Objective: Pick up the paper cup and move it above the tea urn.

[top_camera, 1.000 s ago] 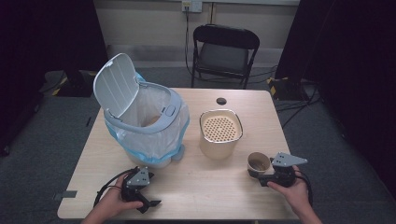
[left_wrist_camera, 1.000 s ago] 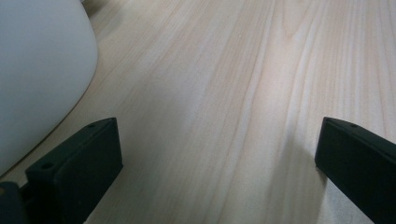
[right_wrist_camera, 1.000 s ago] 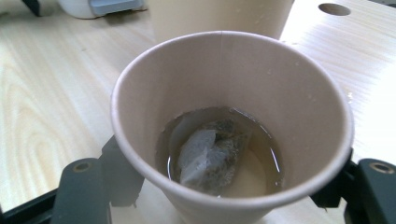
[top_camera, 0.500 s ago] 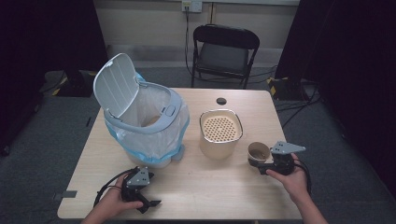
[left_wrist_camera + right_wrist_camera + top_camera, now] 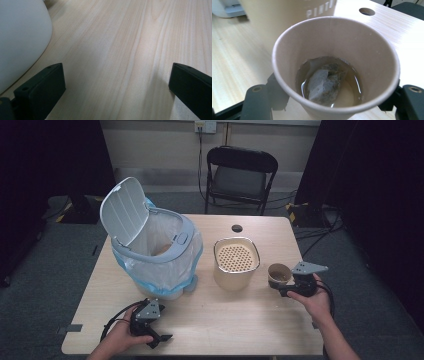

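A brown paper cup (image 5: 278,274) hangs just right of the beige canister (image 5: 236,262), with my right gripper (image 5: 281,286) shut on its lower wall. In the right gripper view the cup (image 5: 352,47) holds a little pale liquid and a wet tea bag (image 5: 324,83), and both black jaws of my right gripper (image 5: 335,106) press on its sides. My left gripper (image 5: 155,329) rests near the table's front left edge, in a hand. Its jaws stand wide open over bare wood in the left gripper view (image 5: 116,92), with nothing between them.
A white bin (image 5: 155,255) with a blue liner and a raised lid stands at the table's left; its white base (image 5: 20,42) is close to the left jaw. The wooden table (image 5: 225,320) has a cable hole (image 5: 237,228) at the back. A black chair (image 5: 240,175) stands behind.
My right gripper has carried the cup away from the front edge and a little upward, ending beside the beige canister. The left gripper has stayed put.
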